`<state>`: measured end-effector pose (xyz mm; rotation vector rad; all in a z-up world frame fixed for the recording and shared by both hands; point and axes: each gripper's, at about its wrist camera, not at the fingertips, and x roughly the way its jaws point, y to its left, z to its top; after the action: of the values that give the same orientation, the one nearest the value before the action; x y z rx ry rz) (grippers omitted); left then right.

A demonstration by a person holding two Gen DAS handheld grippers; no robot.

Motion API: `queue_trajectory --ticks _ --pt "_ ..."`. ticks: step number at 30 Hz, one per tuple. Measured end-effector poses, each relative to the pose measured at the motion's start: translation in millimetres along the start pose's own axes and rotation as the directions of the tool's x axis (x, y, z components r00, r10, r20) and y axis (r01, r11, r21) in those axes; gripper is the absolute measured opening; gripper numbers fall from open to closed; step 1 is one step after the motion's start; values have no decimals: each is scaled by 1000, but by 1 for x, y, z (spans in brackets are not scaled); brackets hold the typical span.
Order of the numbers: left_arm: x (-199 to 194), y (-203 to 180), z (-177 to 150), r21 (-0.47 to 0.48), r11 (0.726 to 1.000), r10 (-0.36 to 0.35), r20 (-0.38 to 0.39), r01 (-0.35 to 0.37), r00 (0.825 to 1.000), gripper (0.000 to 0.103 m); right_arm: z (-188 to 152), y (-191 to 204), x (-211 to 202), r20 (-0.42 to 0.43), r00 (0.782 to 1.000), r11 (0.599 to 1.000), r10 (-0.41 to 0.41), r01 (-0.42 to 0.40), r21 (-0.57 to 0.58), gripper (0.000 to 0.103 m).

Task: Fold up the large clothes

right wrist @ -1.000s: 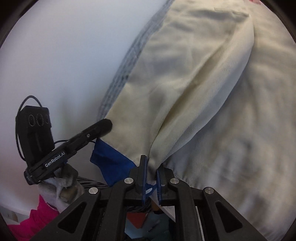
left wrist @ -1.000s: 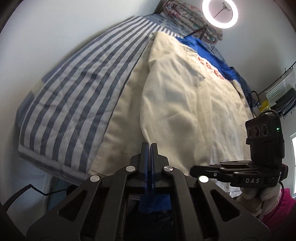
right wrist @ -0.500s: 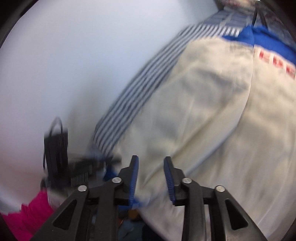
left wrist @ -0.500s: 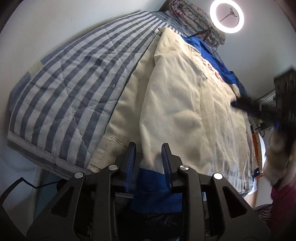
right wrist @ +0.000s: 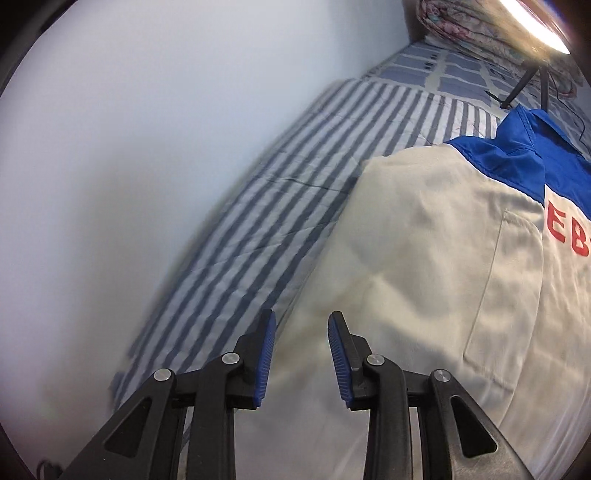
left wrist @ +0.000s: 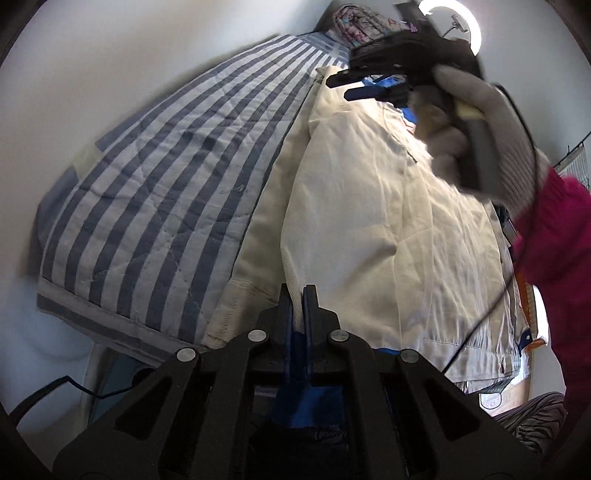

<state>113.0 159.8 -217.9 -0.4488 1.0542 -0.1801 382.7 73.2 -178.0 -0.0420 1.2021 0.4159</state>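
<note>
Nearest the left wrist camera, the left gripper (left wrist: 297, 295) has just been closing and now stands clenched at the near edge of the large cream cotton jacket with a blue collar (left wrist: 369, 206); whether a fold of cloth sits between its pads cannot be told. The jacket lies flat along the blue-and-white striped quilt (left wrist: 155, 192) on the bed, one cream sleeve folded lengthwise over the body.

By my judgement the fold is early: one side appears turned in, while the far side, the length and the collar end remain to be done.

Further off, the right gripper (right wrist: 301, 345) is released, its blue pads well apart with nothing between them, poised above the jacket's left edge beside the quilt.

The left view alone shows the gloved right hand (left wrist: 480, 122) and pink sleeve (left wrist: 554, 236) carrying that gripper over the collar end. Only the right view shows the blue yoke and red lettering (right wrist: 569, 229) clearly, and farthest, the floral bedding roll (right wrist: 469, 22).
</note>
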Motion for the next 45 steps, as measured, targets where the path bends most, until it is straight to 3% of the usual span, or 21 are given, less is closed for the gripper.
queue_trajectory --ticks 5,9,13,15,16,18,20,25,27,29,35,38,39,40,42,45 --pt "-2 -3 0 21 1000 3 3 -3 1000 2 26 13 28 -30 987 987 -155 154 -40 32" --pt "-2 1 0 13 1000 -4 -1 4 1000 3 30 18 43 -62 976 977 -208 205 -59 30" --pt "-2 3 0 17 1000 -12 -1 12 1000 2 36 15 38 -47 985 986 -167 165 -32 25" --pt "-3 4 -1 23 1000 -7 0 7 1000 2 37 22 34 -47 993 992 -104 100 -78 26" --pt "-2 4 -1 23 1000 -3 -1 4 1000 2 36 26 33 -56 992 988 -109 102 -115 29" --pt "-1 6 -1 22 1000 -3 -2 3 1000 2 33 32 33 -59 979 970 -197 185 -158 41" --pt "-2 3 -2 26 1000 0 0 0 1000 2 32 35 38 -81 968 959 -239 223 -172 41" --pt "-2 -3 -2 39 999 10 6 -10 1000 2 42 27 50 -96 969 969 -227 215 -121 39" --pt "-3 -3 -2 39 999 8 7 -9 1000 2 44 26 54 -93 965 963 -245 231 -138 7" --pt "-5 -2 -1 39 999 8 9 -8 1000 2 49 19 53 -78 974 972 -214 205 -116 0" --pt "6 8 -2 18 999 46 -22 -46 999 4 48 3 59 -41 992 993 -118 116 -30 1" --pt "-4 8 -2 11 999 43 7 -43 999 6 40 -4 41 14 1000 1000 13 -13 -1 28" --pt "-9 10 -2 6 999 41 21 -41 999 12 34 -6 30 35 999 999 40 -41 5 29" --pt "-14 13 -1 -7 999 42 30 -42 999 30 26 -8 18 52 997 998 64 -64 -1 29" --pt "-23 24 2 -70 997 -10 51 13 999 55 5 -9 -7 63 993 995 96 -94 -41 29" --pt "-21 39 6 -148 987 -61 49 67 997 55 -44 -12 -37 61 989 987 136 -129 -98 29"
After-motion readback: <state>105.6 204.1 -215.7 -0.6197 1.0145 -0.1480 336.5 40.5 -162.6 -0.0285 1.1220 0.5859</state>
